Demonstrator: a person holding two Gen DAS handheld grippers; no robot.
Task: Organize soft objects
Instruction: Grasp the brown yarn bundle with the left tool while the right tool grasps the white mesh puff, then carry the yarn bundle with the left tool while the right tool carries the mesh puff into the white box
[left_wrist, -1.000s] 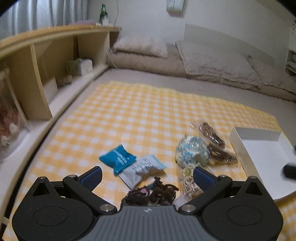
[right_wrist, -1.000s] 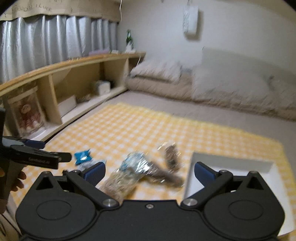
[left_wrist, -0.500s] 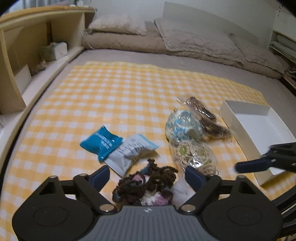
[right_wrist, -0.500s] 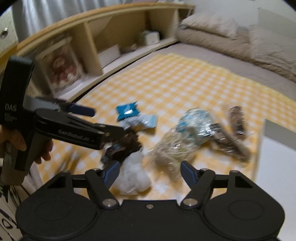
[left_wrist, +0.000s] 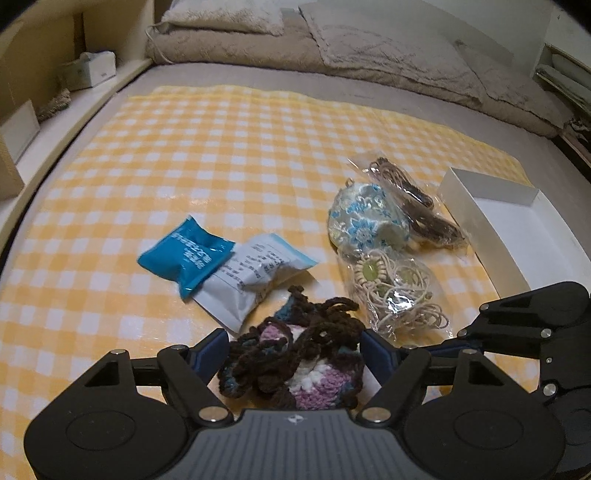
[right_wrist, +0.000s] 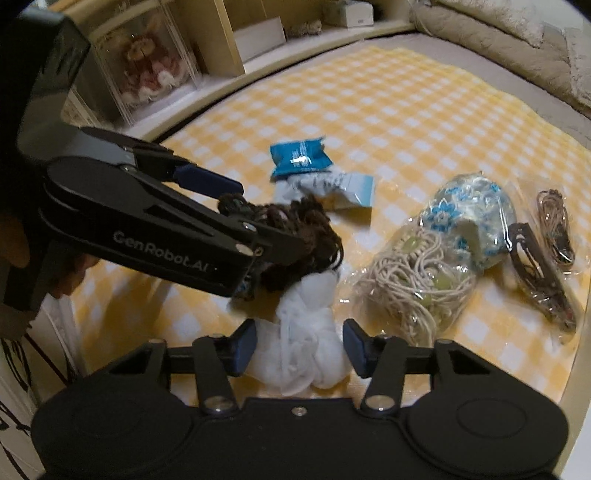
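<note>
A brown and purple crocheted piece (left_wrist: 295, 354) lies on the yellow checked cloth (left_wrist: 221, 147) between the open fingers of my left gripper (left_wrist: 293, 350); contact is unclear. It also shows in the right wrist view (right_wrist: 295, 232), with the left gripper (right_wrist: 258, 221) around it. A white mesh bundle (right_wrist: 306, 332) lies between the open fingers of my right gripper (right_wrist: 299, 341). The right gripper (left_wrist: 517, 332) shows at the right in the left wrist view.
On the cloth lie a blue packet (left_wrist: 184, 254), a white packet (left_wrist: 251, 273), a blue floral pouch (left_wrist: 365, 218), a bagged beige cord (left_wrist: 395, 291) and bagged brown cords (left_wrist: 417, 206). A white open box (left_wrist: 517, 225) stands right. Wooden shelves (right_wrist: 221, 37) and bedding (left_wrist: 332, 44) border the cloth.
Both grippers have moved down and forward to the near pile. The left one now straddles the crocheted piece and the right one the white mesh bundle.
</note>
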